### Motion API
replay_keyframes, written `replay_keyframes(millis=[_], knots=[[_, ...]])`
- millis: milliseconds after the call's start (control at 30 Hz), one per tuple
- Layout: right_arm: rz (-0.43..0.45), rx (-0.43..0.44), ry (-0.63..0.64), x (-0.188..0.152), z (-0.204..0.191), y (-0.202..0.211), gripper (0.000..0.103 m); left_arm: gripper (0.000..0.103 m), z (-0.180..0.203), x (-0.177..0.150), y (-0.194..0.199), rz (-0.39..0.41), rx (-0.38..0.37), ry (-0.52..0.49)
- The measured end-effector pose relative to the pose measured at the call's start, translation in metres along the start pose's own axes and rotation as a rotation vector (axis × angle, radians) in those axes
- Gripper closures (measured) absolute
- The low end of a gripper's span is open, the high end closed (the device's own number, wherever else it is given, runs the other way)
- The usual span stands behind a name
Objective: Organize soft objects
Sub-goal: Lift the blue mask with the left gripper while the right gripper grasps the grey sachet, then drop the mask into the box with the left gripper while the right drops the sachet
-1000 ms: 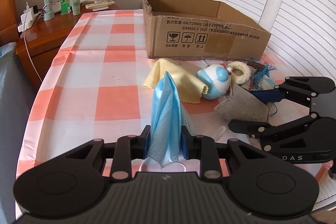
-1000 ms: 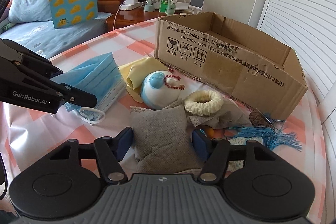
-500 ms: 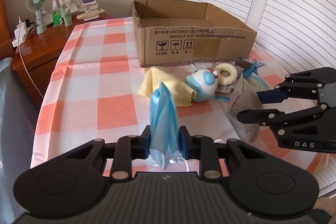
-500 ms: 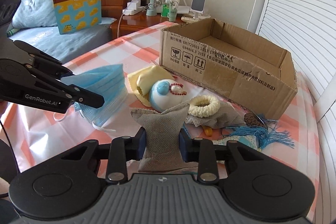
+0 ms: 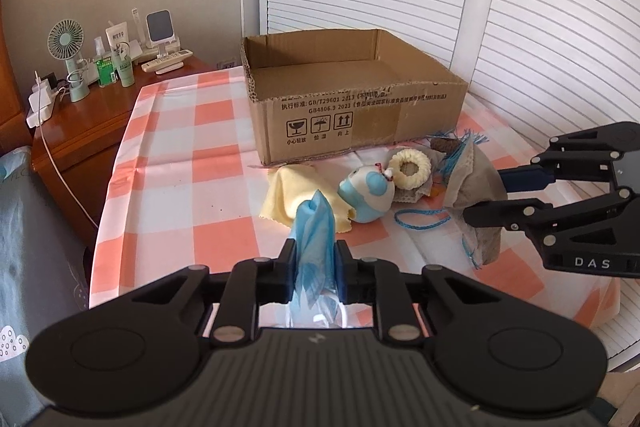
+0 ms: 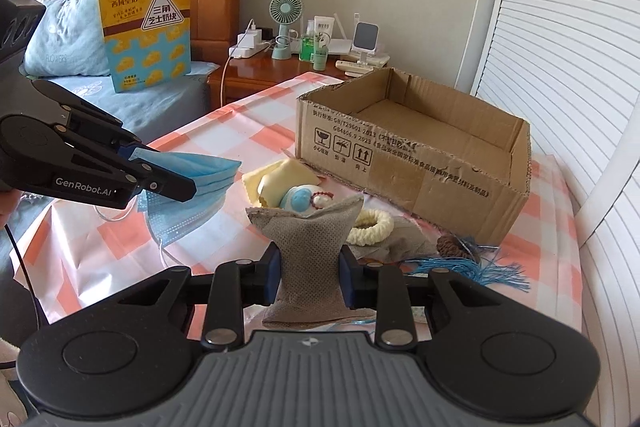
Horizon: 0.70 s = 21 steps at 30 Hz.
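Both grippers: black linkage arms, silver pivot screws, blue finger pads, ribbed grey housing with a small logo at bottom centre. Left gripper point(image 6: 160, 183) at left of the right-wrist frame: white "GenRobot.AI" lettering. Right gripper point(image 5: 486, 197) at right of the left-wrist frame: "DAS".

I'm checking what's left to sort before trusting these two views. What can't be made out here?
- Box floor: left view, near wall hides most of it.
- Orange thing under the pile: both views, cloth covers it.
- Mask lower end: left view, the fingers hide it.
- Pouch bottom: right view, gripper body cuts it off.
- Nightstand bottle labels: too small.
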State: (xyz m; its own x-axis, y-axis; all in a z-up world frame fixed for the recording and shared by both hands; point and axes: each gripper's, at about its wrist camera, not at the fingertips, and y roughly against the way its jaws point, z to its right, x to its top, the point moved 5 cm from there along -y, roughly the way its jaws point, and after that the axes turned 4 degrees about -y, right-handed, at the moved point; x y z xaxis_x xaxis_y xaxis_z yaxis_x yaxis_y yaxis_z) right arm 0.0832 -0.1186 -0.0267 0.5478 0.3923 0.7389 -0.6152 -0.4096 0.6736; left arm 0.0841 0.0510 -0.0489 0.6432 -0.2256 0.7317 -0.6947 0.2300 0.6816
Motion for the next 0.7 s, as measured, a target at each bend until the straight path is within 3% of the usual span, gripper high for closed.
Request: replay_keyframes(millis=[200, 433, 700], knots=[[0.021, -0.020, -0.020, 0.009, 0.012, 0.006, 0.070, 0.086, -0.001, 0.027, 0.003, 0.028, -0.001, -0.027], [0.056, -0.063, -0.040, 0.035, 0.041, 0.008, 0.070, 0.086, -0.007, 0.097, -0.007, 0.103, 0.003, -0.085], [0.075, -0.109, -0.079, 0.072, 0.087, -0.008, 0.070, 0.086, -0.019, 0.186, -0.088, 0.127, 0.045, -0.138]])
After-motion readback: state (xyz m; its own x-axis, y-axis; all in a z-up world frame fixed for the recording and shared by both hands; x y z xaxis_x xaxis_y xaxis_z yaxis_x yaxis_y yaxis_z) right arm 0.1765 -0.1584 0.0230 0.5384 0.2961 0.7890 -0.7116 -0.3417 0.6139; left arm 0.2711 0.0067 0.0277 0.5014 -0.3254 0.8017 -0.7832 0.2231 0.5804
